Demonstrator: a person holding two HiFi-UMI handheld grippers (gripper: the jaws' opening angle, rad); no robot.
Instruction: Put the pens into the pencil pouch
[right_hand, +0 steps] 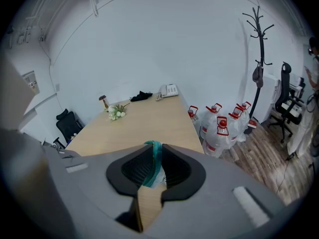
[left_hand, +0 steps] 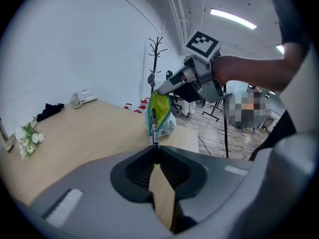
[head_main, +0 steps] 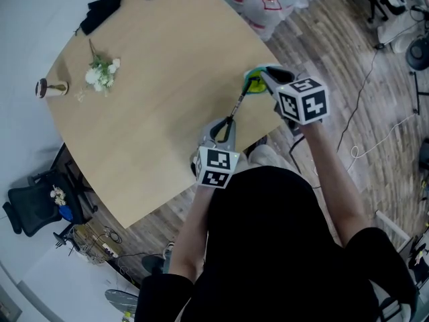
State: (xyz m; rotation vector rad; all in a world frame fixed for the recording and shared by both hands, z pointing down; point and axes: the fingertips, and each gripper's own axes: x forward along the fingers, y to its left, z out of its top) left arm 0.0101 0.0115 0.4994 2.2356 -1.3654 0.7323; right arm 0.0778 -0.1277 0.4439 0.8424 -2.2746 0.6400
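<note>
Head view, from the left: a bunch of white flowers [head_main: 102, 74] lies near the left side of the pale wooden desk [head_main: 154, 99], well apart from the work. Near the desk's near-right edge, the left gripper [head_main: 226, 123] has its jaws shut down to a thin gap on the near end of a dark pen [head_main: 240, 104]. The pen slants away to the right, and its far end meets the open mouth of the pencil pouch [head_main: 257, 81]. The pouch is light with a yellow-green lining and sits at the desk's right edge. The right gripper [head_main: 267, 76] comes at it from the right. In the right gripper view the jaws stand partly closed, pinching the teal rim of the pouch between them. Farther right, on the wooden floor beyond the desk, stand clear water jugs [right_hand: 224, 126] with red caps.
</note>
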